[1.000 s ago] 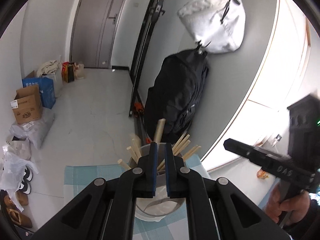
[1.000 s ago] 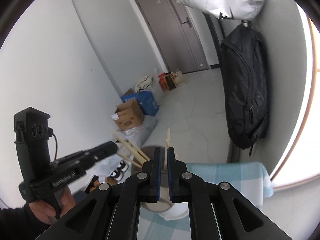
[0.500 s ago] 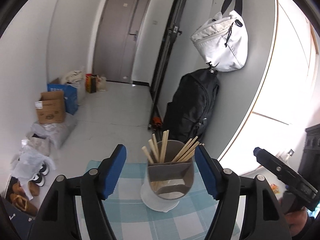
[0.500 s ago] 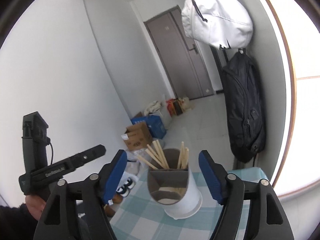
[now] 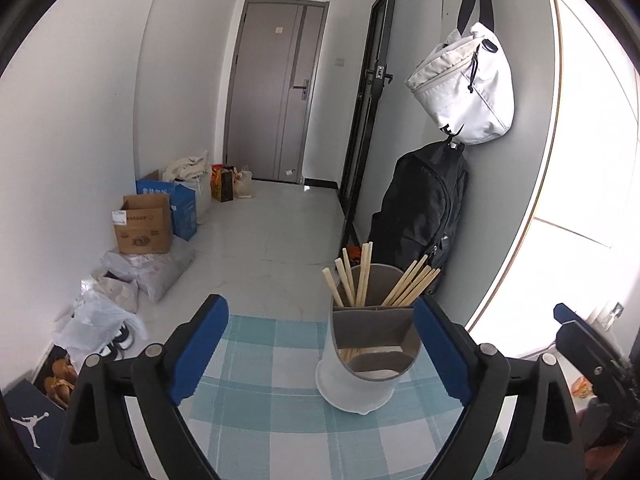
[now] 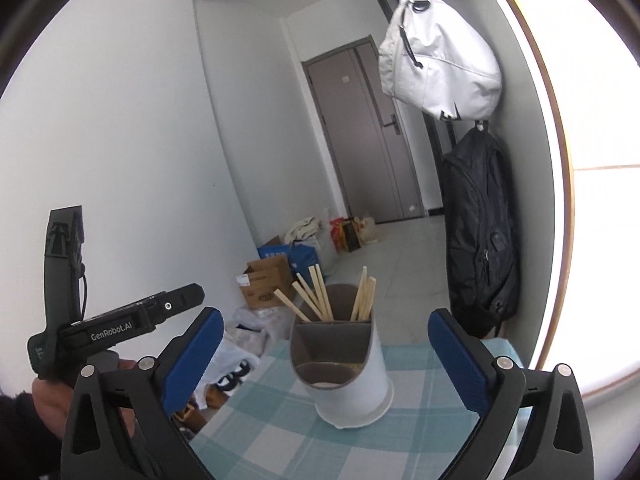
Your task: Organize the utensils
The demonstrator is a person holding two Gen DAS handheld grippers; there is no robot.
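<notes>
A white and grey utensil holder (image 5: 362,364) stands upright on a blue checked tablecloth (image 5: 264,400); it also shows in the right wrist view (image 6: 344,376). Several wooden chopsticks (image 5: 360,280) stand in its back compartments, seen too in the right wrist view (image 6: 320,294). My left gripper (image 5: 320,348) is open and empty, held back from the holder. My right gripper (image 6: 326,354) is open and empty, also held back, with the holder between its fingers in view. The front compartment holds no chopsticks.
A black backpack (image 5: 420,208) and a white bag (image 5: 464,88) hang on the right wall. Cardboard boxes (image 5: 144,228), plastic bags and shoes lie on the floor at left. The other hand-held gripper (image 6: 116,324) shows at left in the right wrist view.
Both grippers were shut close over the holder a second ago. They have opened wide, let go of chopsticks into the holder, and pulled back and up.
</notes>
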